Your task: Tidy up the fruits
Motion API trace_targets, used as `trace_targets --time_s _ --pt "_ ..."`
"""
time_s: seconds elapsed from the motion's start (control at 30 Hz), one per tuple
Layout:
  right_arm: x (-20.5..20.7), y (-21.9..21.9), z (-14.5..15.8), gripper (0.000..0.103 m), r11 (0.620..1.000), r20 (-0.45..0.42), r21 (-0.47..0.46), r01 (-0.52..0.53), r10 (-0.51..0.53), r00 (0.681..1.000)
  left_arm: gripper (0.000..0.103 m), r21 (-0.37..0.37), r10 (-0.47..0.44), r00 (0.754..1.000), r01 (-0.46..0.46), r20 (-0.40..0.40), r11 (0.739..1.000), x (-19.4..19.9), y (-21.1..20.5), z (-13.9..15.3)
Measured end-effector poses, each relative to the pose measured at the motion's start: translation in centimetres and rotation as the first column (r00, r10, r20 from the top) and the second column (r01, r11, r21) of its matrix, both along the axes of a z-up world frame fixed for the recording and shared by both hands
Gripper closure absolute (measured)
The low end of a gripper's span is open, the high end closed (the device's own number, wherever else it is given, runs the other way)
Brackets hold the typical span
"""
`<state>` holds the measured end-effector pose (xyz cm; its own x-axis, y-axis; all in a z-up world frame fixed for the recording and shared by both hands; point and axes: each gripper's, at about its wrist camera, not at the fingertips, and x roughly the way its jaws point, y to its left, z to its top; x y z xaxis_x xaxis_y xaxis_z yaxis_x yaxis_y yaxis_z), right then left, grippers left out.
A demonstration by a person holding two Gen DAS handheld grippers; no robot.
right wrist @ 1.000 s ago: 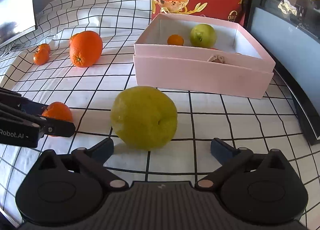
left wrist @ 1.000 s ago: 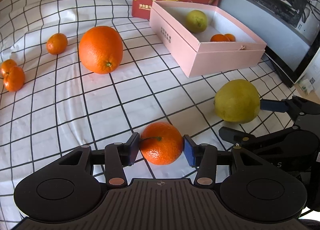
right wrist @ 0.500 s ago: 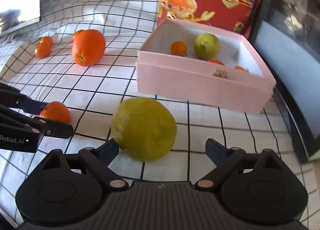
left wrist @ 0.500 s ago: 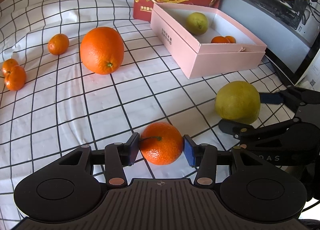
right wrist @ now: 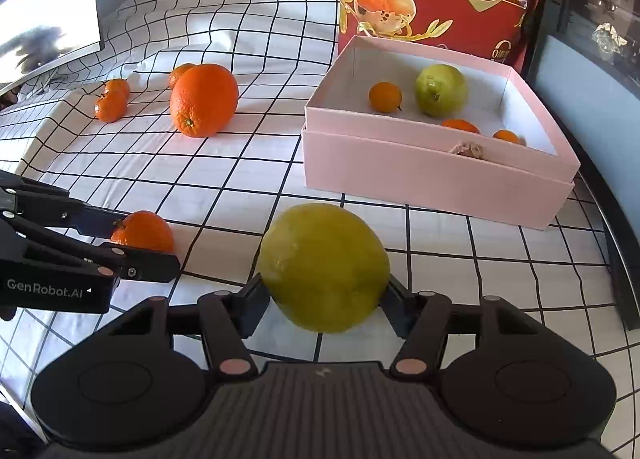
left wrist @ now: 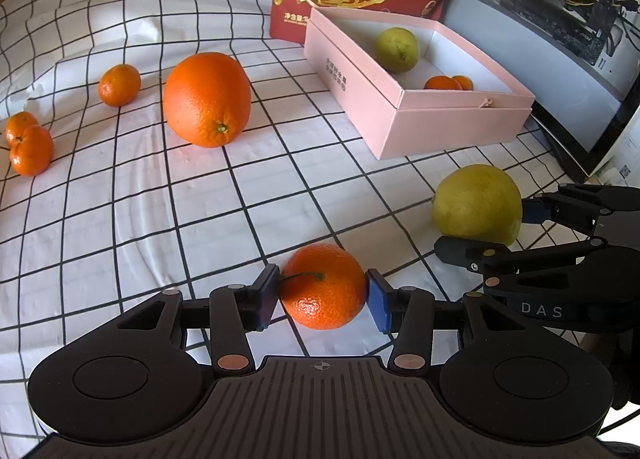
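**Right jaws close around the green citrus**

While the left gripper [left wrist: 322,295] keeps its pads clamped on the small mandarin [left wrist: 323,285], the right gripper [right wrist: 324,299], wide open a second ago, is closing, both pads now against the dimpled yellow-green citrus [right wrist: 323,266]. Both fruits sit on the checked cloth [left wrist: 120,219], before the pink box [right wrist: 432,175].

A small stemmed mandarin [left wrist: 323,286] and a big yellow-green citrus [right wrist: 324,267] are sitting on the checked cloth [left wrist: 120,227], near the pink box [right wrist: 432,175] holding several fruits.
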<state>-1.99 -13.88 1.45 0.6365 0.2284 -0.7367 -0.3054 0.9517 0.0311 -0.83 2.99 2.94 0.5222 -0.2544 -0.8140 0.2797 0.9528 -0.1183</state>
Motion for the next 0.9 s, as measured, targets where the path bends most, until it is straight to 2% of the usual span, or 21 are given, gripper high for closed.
trace_targets --time_s 0.1,0.27,0.47,0.53,0.73,0.9 --pt "-0.1 0.3 0.1 0.041 1.000 0.016 -0.031 -0.007 0.008 1.000 0.052 0.007 -0.001 1.000 0.001 0.003 1.000 0.0 -0.1 0.0" --pt "-0.5 1.1 0.7 0.034 0.993 0.108 -0.118 -0.015 0.028 0.994 0.052 0.011 -0.001 1.000 0.001 0.003 1.000 0.0 -0.1 0.0" --pt "0.4 0.9 0.8 0.035 0.995 0.057 -0.085 -0.055 0.060 0.997 0.052 0.009 -0.001 1.000 0.001 0.003 1.000 0.0 -0.1 0.1" --pt "0.2 0.9 0.9 0.040 0.995 0.058 -0.077 -0.062 0.067 0.996 0.052 0.009 -0.002 1.000 0.002 0.004 1.000 -0.1 -0.1 0.1" --pt "0.1 0.4 1.1 0.041 0.998 0.030 -0.054 -0.033 0.035 0.999 0.053 0.005 0.005 1.000 -0.005 0.015 1.000 -0.3 0.0 0.2" --pt "-0.1 -1.4 2.0 0.041 1.000 0.023 -0.015 0.024 -0.024 0.999 0.054 -0.037 0.057 0.997 -0.055 0.056 0.998 -0.7 0.5 0.5"
